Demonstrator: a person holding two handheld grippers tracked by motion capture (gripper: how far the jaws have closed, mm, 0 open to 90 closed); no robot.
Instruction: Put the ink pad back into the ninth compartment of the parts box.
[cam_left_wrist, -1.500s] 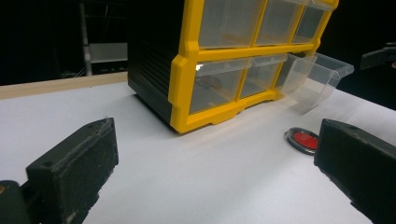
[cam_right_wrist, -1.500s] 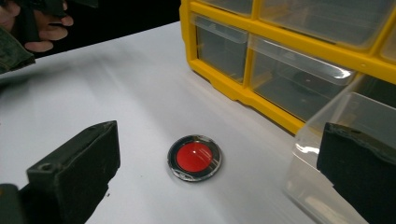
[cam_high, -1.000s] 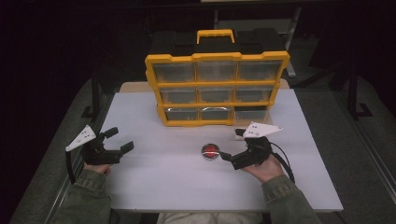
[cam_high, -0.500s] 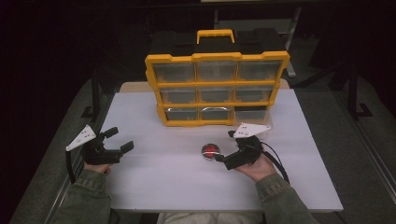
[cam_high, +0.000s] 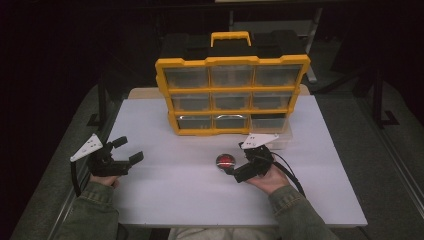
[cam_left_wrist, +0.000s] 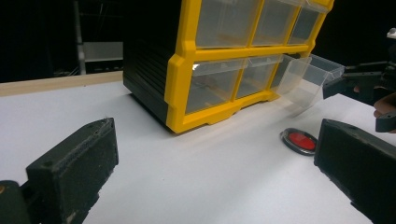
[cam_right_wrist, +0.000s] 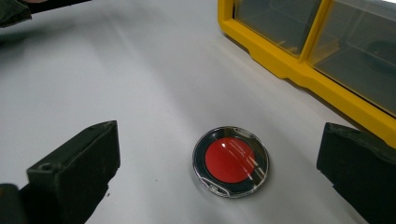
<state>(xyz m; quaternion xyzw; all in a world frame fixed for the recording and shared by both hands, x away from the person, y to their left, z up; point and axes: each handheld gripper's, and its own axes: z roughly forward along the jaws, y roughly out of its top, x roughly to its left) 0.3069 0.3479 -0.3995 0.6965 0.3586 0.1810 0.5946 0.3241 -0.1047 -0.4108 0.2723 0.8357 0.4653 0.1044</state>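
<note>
The round compact (cam_right_wrist: 230, 161), a clear-rimmed disc with a red centre, lies flat on the white table (cam_high: 165, 200) at lower centre of the high view, just in front of the yellow drawer organizer (cam_high: 232, 95) and apart from it. My right claw (cam_high: 231, 169) is spread wide, and in the right gripper view the disc sits between its two jaws, a little ahead of them, touching neither. I judge the step in hand to be picking up this disc. It is thin and glossy, so I would bring the jaws low until they nearly skim the table, centre the rim between them, and close slowly; a high or skewed pinch could squirt it away. One clear drawer (cam_left_wrist: 308, 79) at the lower right of the organizer is pulled out and tilted, probably the destination. My left claw (cam_high: 125, 150), also spread and empty, hovers at the table's left edge, well apart.
</note>
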